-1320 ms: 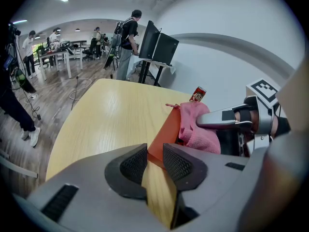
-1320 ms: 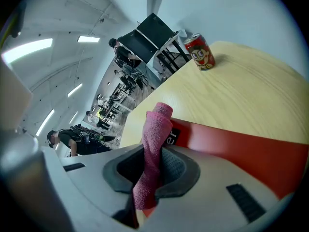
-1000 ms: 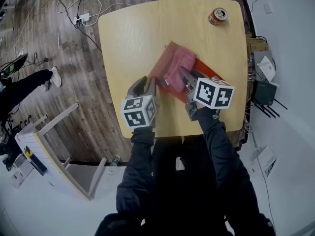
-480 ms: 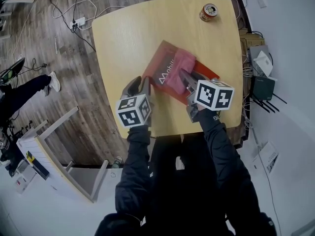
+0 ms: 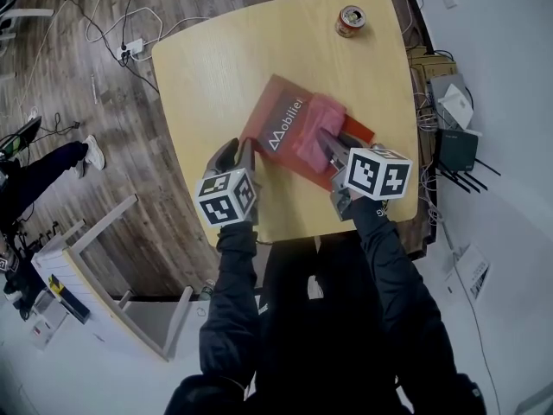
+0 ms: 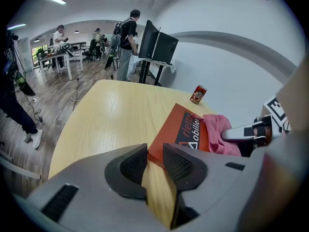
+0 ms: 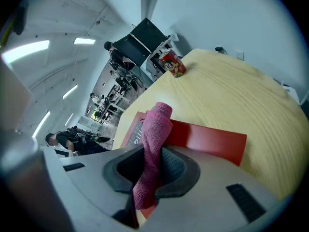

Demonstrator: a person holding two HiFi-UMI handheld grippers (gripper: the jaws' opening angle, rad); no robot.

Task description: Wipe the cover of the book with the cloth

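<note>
The book [image 5: 278, 121] is where both my tongs meet. My right gripper [image 7: 153, 166] has its jaws pressed onto the pink cloth [image 7: 155, 134]. A fold of the cloth stands up between the pads, and the rest spreads forward over the book's red cover. My left gripper [image 6: 153, 159] holds nothing. Its jaws stand a narrow gap apart, bare wood shows between them, and their tips are at the book's near left corner. I cannot tell whether they press on that corner.

The book lies flat and turned at an angle near the middle of the table [image 5: 207, 67]. The white lettering on its dark panel is uncovered on the left, and the cloth lies bunched on the right part of the cover. A red drinks can [image 5: 351, 21] stands upright near the table's far right corner, well apart from the book. Beyond the table there is wood floor with loose cables [image 5: 130, 24].
</note>
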